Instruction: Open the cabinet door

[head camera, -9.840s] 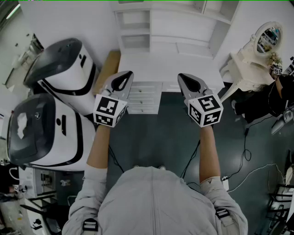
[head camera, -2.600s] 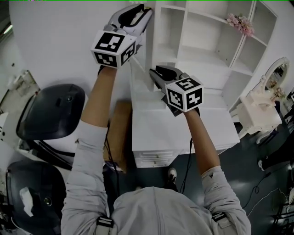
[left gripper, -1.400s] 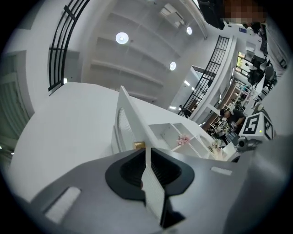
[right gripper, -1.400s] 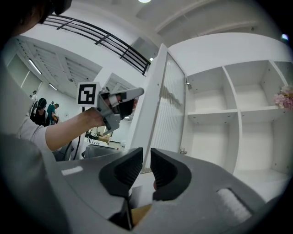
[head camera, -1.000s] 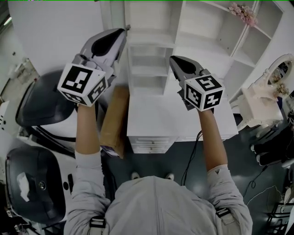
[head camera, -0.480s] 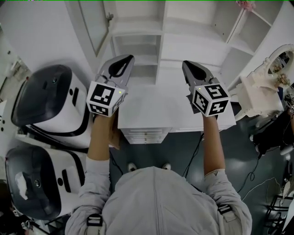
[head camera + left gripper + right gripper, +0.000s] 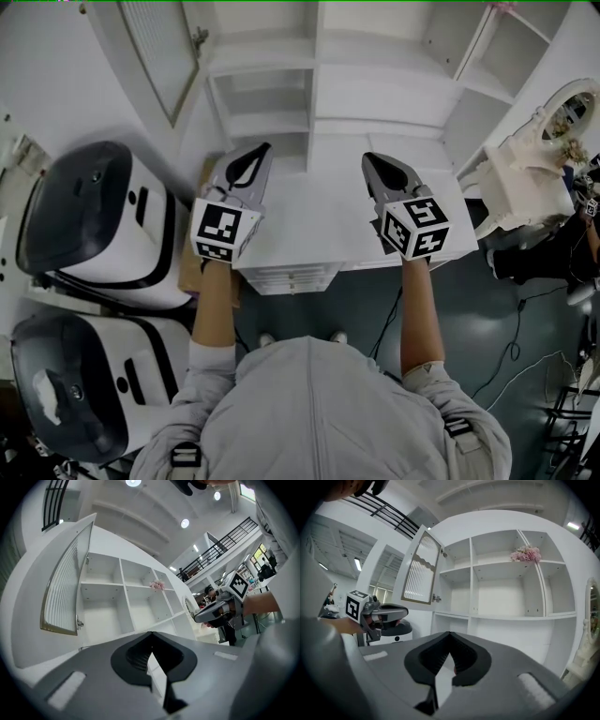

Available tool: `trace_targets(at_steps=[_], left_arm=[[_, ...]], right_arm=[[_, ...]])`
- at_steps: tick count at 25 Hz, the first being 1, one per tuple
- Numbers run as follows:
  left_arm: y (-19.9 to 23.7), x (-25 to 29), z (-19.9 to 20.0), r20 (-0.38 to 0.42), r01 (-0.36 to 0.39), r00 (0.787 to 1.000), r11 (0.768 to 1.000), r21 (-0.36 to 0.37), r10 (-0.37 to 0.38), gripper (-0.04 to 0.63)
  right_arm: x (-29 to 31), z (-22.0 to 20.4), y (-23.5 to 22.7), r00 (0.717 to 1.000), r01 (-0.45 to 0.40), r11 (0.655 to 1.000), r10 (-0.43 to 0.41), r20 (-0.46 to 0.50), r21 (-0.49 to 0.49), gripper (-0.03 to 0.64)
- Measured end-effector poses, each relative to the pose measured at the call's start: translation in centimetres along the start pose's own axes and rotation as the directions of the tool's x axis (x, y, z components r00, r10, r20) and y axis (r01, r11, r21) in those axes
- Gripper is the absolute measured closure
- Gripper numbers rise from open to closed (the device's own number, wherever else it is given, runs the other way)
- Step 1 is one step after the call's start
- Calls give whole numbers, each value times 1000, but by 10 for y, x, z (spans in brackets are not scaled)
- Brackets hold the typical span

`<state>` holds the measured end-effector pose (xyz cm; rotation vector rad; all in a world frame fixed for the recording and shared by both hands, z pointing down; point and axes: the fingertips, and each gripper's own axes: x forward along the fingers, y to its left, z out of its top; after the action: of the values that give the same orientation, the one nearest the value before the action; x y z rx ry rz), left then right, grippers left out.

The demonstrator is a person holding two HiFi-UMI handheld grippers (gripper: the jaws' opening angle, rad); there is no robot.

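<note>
Fingers [image 7: 93, 677] of the left gripper [image 7: 263, 148] and the right gripper [image 7: 367, 157] are pressing together on nothing, pointing level over the white table [image 7: 319, 220], well apart from the cabinet door [image 7: 155, 52]. That door is already hanging wide open at the upper left, baring the shelves [image 7: 267, 94], so the task is looking done, with nothing left but lowering both hands.

White desk [image 7: 309, 220] under white shelving [image 7: 506, 617], pink flowers [image 7: 526, 554] on an upper shelf.
</note>
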<state>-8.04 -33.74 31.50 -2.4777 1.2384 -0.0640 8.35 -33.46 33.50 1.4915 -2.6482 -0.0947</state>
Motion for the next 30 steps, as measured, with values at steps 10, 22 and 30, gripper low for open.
trace_targets(at_steps=[10,22,30], left_arm=[[-17,6,-12,-8,58,998,998,-26,-58,578],[-27,10,-20,-20,82,996,996,-35,-83,578],[-24,12,-18,-12,78,997,997,-27,-79,578]], right_arm=[[-1,-11,4,999,-3,1000,3,-32,-3,617],[-4,-18,7,998,3,1000,-4,-57,-17,617],[1,-17,6,998,2,1000,-4,-58,-31,617]])
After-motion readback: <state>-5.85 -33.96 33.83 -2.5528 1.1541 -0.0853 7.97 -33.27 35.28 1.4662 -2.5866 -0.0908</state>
